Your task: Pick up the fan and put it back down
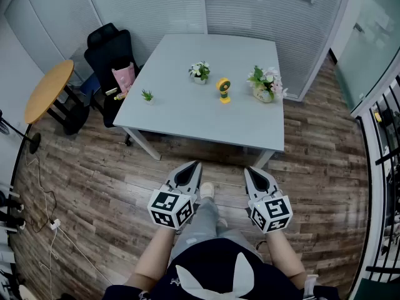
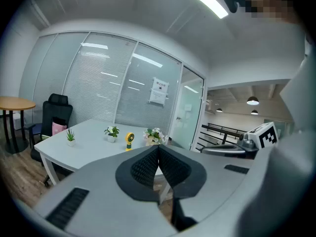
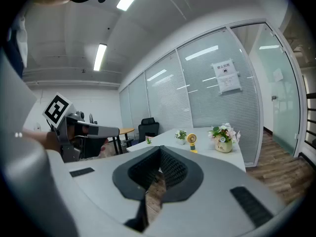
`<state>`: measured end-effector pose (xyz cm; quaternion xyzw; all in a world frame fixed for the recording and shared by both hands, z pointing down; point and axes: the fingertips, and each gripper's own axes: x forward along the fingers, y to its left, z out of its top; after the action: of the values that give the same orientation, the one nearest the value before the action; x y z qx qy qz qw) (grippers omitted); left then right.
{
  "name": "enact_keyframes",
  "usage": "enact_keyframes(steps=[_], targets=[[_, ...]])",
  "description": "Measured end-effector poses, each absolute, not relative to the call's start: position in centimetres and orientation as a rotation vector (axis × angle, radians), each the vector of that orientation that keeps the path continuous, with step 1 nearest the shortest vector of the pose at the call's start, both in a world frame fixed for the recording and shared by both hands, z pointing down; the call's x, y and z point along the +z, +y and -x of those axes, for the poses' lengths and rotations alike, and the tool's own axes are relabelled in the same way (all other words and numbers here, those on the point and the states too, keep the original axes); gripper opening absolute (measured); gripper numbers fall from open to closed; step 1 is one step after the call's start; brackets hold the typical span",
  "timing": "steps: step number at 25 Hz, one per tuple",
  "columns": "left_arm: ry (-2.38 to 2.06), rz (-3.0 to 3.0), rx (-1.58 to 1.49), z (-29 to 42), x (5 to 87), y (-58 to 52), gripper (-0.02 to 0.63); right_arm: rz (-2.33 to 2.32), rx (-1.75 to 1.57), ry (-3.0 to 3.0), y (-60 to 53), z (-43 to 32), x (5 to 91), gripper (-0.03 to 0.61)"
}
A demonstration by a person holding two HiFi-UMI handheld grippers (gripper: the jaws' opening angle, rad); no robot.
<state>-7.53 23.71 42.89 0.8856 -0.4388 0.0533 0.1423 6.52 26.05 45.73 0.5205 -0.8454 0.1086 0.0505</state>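
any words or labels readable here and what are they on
Paper sign on the glass wall: printed lines, too blurred to read.
Flower pot on the table: dark lettering, too small to read.
Marker cubes: black-and-white patterns, no words.
Fan: no label visible.

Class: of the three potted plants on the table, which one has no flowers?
The small green plant near the table's left edge. The middle pot and the right pot both bear flowers.

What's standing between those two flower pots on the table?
The yellow fan, upright between the small flower pot and the bigger bouquet; the head view shows it.
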Motion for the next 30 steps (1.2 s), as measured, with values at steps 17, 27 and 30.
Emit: enact_keyframes(steps=[17, 27, 30], targets=[[-1.255, -2.565, 0.164, 6.4, 42.5, 13.5, 0.021, -1.605, 0.285, -2.572, 16.3, -7.1, 44.0, 0.005], [-1.210, -2.582, 0.168, 6.3, 41.8, 6.6, 0.022, -1.626, 0.282, -2.541, 9.6, -6.5, 43.2, 0.006], [-1.182, -2.582, 0.181, 5.9, 41.9, 4.9, 0.022, -1.637, 0.287, -2.523, 7.9, -6.6, 43.0, 0.008]])
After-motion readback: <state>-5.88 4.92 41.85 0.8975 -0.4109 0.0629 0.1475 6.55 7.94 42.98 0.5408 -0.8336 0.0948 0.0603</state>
